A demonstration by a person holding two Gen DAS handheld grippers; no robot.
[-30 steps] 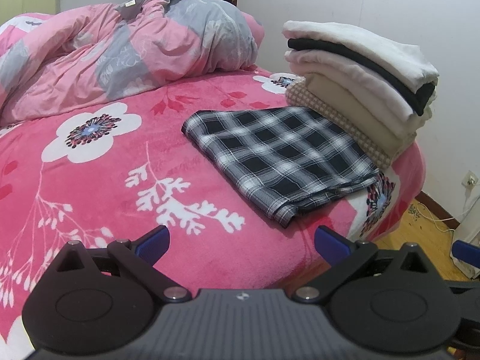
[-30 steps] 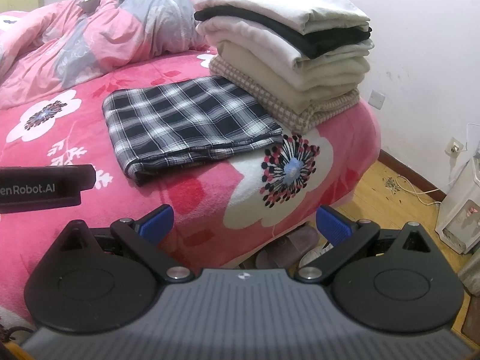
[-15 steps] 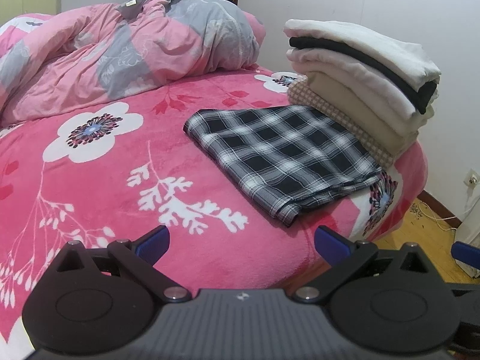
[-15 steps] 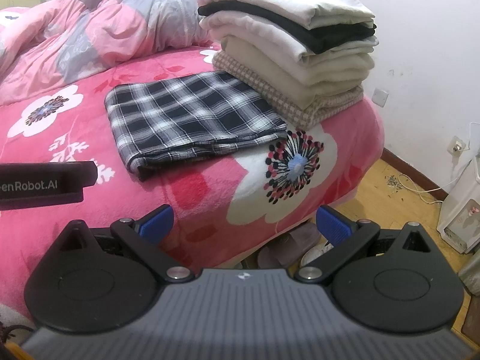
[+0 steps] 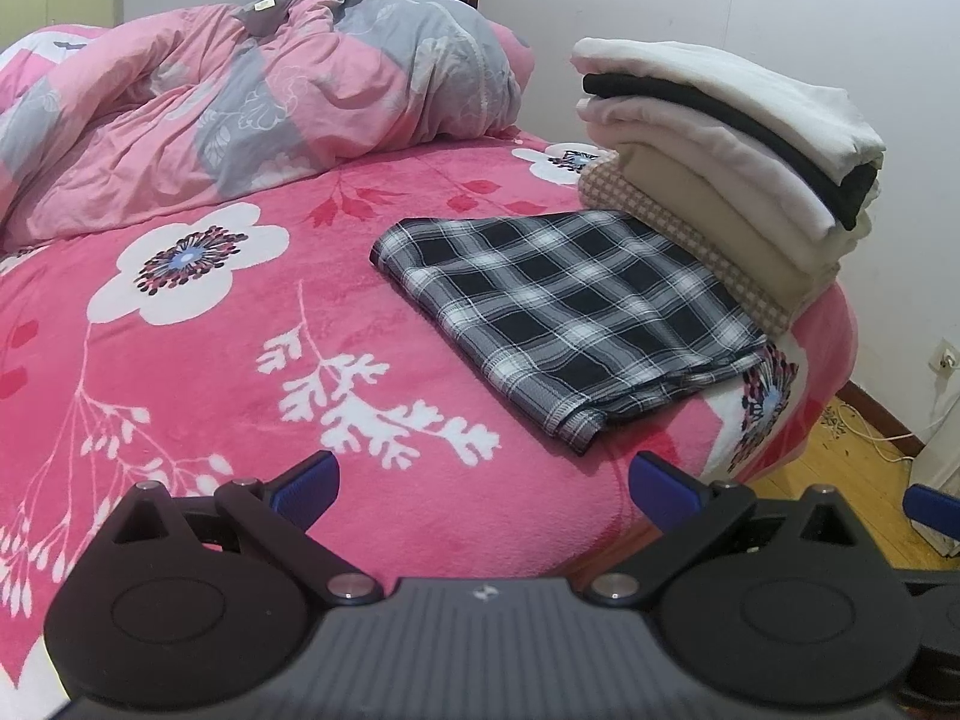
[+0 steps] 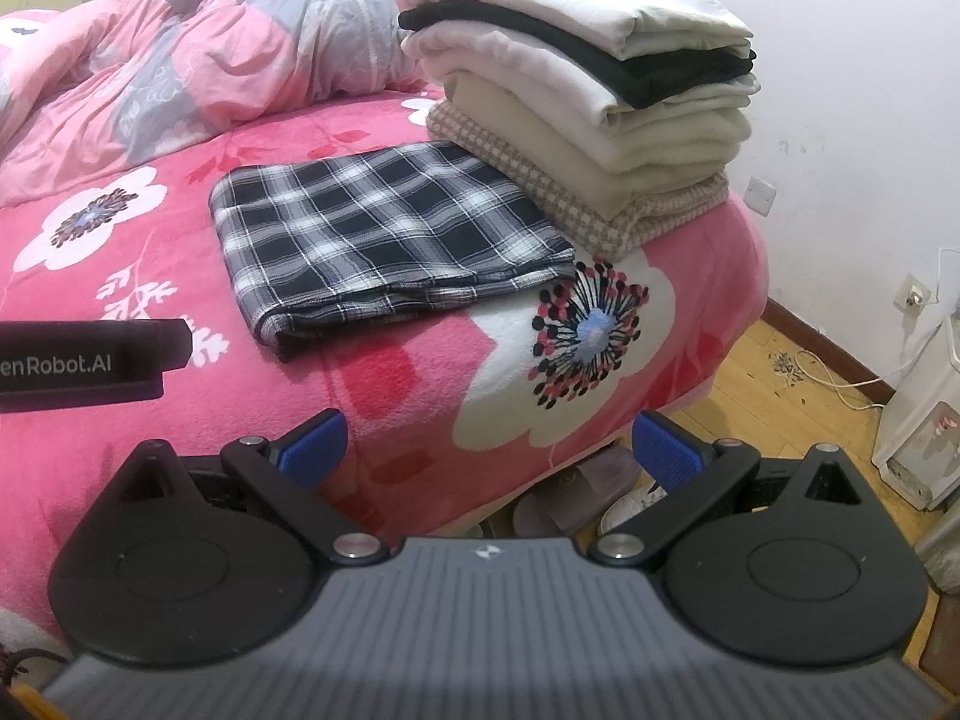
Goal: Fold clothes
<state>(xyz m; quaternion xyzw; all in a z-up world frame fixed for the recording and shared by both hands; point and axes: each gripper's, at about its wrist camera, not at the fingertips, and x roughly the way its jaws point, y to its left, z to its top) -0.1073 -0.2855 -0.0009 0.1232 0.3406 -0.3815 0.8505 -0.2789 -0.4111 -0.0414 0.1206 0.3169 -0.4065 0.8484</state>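
Folded plaid garment (image 5: 570,312) lies at the bed (image 5: 240,360) edge, touching the folded stack (image 5: 720,162). Both grippers' fingers spread wide, empty: left gripper (image 5: 483,483), right gripper (image 6: 489,447).

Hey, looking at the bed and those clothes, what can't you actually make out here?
- Plaid garment: folded, so its type and inner layers are hidden in both views.
- Stack: only folded edges show; its far side is hidden.
- Shoes under the bed: right view, mostly hidden by the right gripper.
- Left gripper: in the right view, cut off by the left edge.
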